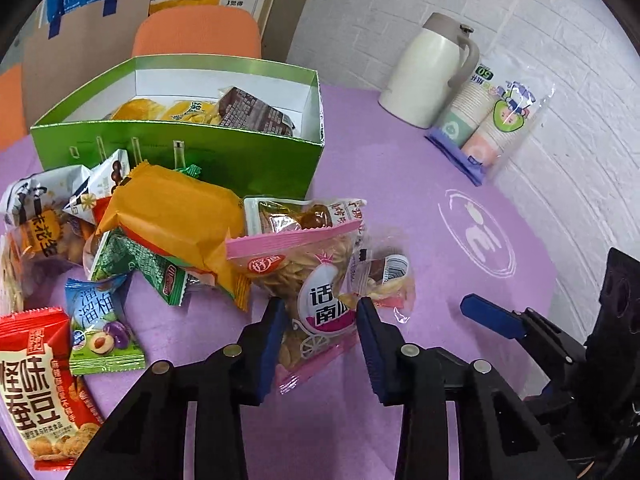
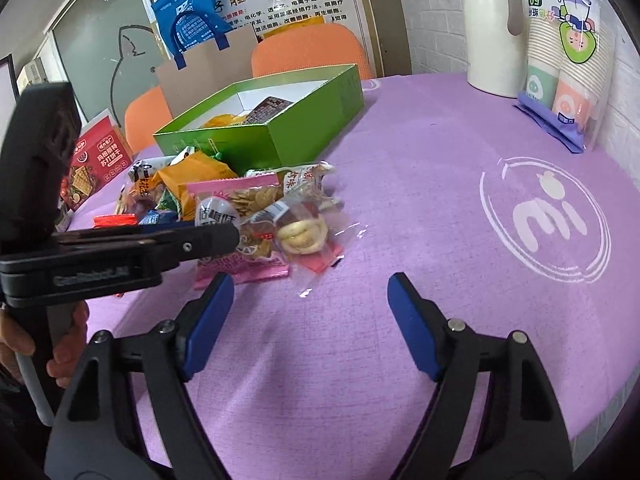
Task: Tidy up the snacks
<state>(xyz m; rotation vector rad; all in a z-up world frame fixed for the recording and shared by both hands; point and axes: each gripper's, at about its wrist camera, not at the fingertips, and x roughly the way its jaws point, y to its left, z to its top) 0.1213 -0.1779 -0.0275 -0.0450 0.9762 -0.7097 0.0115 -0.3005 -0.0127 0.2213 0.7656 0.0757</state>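
The left tool [image 1: 320, 312] reaches level over a purple cloth tabletop [image 1: 400, 208], its blue-padded jaws partly open on either side of a crinkly pink-and-clear seed packet [image 1: 316, 280], apparently touching but not squeezing it. The packet lies at the edge of a glossy snack pile just before a green cardboard box [image 1: 180, 140]. The right tool [image 2: 310, 284] hovers wide open, empty, over bare cloth.

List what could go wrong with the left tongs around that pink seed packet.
1. The left tongs straddle the pink seed packet but look not yet closed; its slick film may slip out.
2. The clear ring-snack packet lies against it and might get dragged along.
3. The green box already holds packets, so a drop could land on them.
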